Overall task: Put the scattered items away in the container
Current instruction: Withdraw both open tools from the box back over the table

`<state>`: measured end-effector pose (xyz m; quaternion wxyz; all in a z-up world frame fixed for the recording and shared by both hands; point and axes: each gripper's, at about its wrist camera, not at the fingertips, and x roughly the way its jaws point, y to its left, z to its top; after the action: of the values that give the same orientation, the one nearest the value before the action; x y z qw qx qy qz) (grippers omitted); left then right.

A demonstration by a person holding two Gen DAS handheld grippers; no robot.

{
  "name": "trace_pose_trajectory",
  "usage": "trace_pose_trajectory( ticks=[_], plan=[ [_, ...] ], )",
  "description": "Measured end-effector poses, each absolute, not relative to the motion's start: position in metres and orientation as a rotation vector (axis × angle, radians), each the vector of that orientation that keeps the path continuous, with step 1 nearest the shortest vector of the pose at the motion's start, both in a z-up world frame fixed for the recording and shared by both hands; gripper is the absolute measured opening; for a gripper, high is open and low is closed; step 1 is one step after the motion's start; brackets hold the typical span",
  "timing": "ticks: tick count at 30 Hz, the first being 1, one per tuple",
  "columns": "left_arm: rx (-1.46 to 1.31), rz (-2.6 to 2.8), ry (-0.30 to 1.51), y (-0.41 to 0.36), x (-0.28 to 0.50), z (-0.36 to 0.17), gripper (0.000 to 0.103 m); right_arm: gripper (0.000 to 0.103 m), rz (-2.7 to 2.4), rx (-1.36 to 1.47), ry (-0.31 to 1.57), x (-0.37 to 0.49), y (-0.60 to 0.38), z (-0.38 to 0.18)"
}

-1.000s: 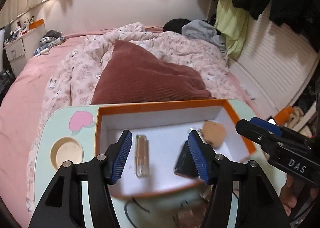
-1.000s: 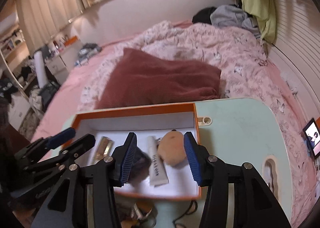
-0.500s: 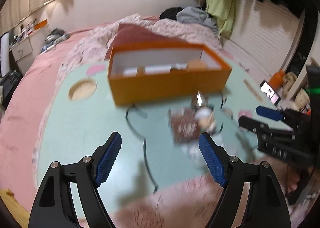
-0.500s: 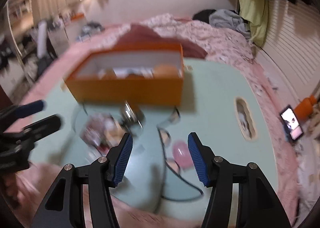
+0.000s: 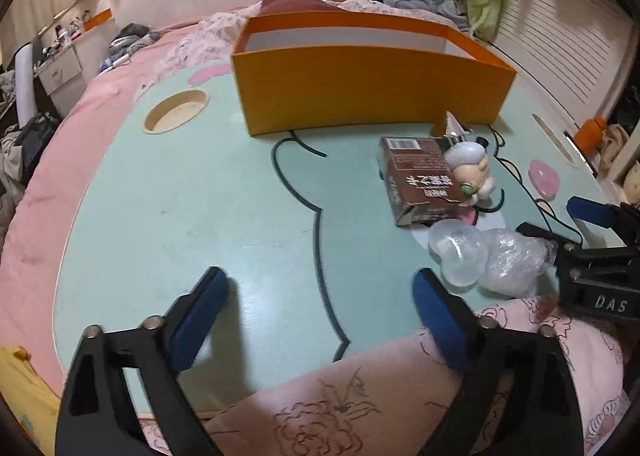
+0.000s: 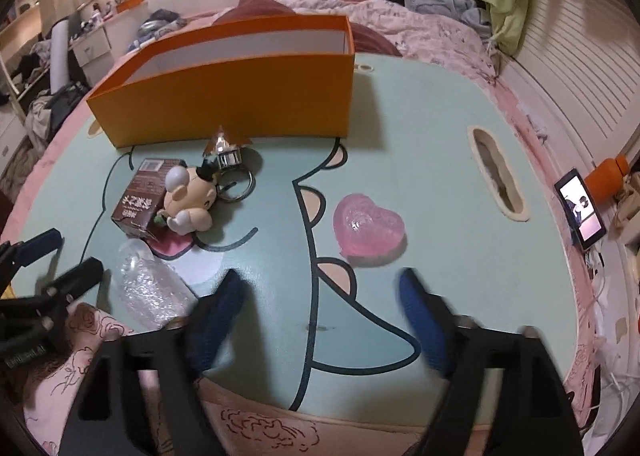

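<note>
An orange box [image 5: 368, 85] [image 6: 240, 95] stands at the far side of the mint-green lap table [image 5: 200, 195] [image 6: 420, 155]. In front of it lie a brown carton [image 5: 420, 179] [image 6: 138, 195], a small doll keychain [image 5: 472, 171] [image 6: 190, 197] with silver rings [image 6: 236, 179], a crumpled clear plastic wrap [image 5: 488, 260] [image 6: 150, 288] and a pink heart-shaped piece [image 6: 368, 225] [image 5: 542, 183]. My left gripper [image 5: 320, 308] hovers over bare tabletop, jaws opening wide with nothing between them. My right gripper [image 6: 322, 308] is just short of the pink heart, jaws opening, nothing between them.
The table sits on a pink bed with a floral quilt [image 6: 420, 31] and a dark red cushion [image 6: 256, 7]. A round cup hole [image 5: 176, 115] and an oblong slot [image 6: 498, 175] are cut into the tabletop. A phone [image 6: 580, 211] leans at the right edge.
Both grippers pulled back from above the orange box and sank toward the near part of the table. Their jaws spread wider. The box's inside is now hidden behind its front wall.
</note>
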<state>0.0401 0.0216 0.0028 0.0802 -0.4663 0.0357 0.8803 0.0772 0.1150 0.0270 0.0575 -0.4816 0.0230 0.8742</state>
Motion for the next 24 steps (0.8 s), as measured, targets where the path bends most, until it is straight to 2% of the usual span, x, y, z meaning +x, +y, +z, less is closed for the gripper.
trace_pose_trajectory(
  ticks=[17, 24],
  plan=[
    [-1.386, 2.631, 0.094, 0.018, 0.041, 0.006, 0.095, 0.102, 2.664, -1.464, 0.060, 0.079, 0.110, 0.027],
    [-1.279, 2.649, 0.039, 0.012, 0.048, 0.022, 0.095, 0.102, 2.665, -1.462, 0.057, 0.080, 0.109, 0.027]
  ],
)
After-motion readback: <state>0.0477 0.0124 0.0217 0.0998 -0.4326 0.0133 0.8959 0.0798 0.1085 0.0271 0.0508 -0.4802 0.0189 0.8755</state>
